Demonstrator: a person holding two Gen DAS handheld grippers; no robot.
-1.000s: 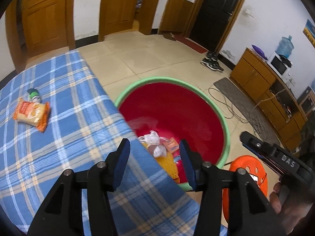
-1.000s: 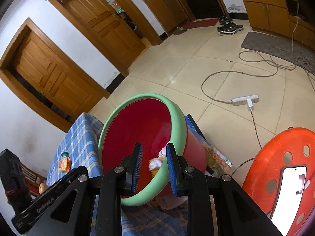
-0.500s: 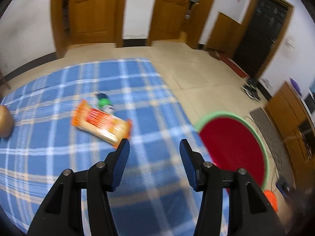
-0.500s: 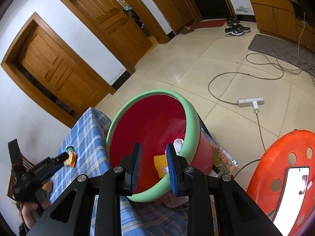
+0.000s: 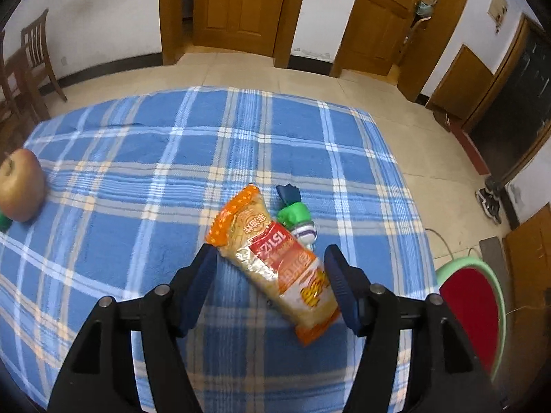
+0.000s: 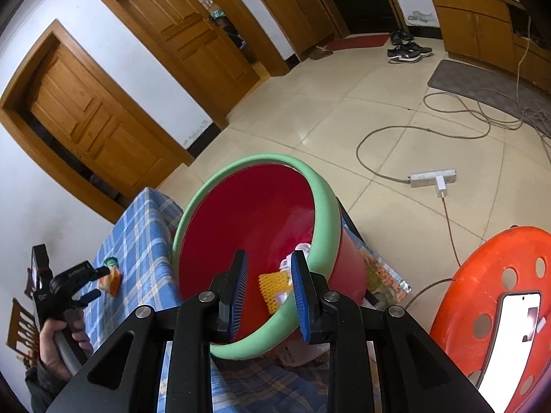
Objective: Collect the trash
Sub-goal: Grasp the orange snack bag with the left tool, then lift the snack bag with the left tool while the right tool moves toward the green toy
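A snack packet [image 5: 275,261] is laid on the tablecloth [image 5: 137,179], between the spread fingers of the left gripper [image 5: 270,287], with a small bottle [image 5: 298,218] touching it at its two o'clock side. An apple [image 5: 20,189] is set well apart at nine o'clock, near the cloth's edge. A basin [image 6: 320,213] is placed beside the table at four o'clock, a foam net [image 6: 275,287] lying in it, and a stool [image 6: 499,275] is found at the basin's three o'clock.

You see a glossy, crinkled foil snack packet [image 5: 275,261] on fuzzy woven cloth [image 5: 137,179]; the red basin [image 6: 255,213] looks smooth plastic.
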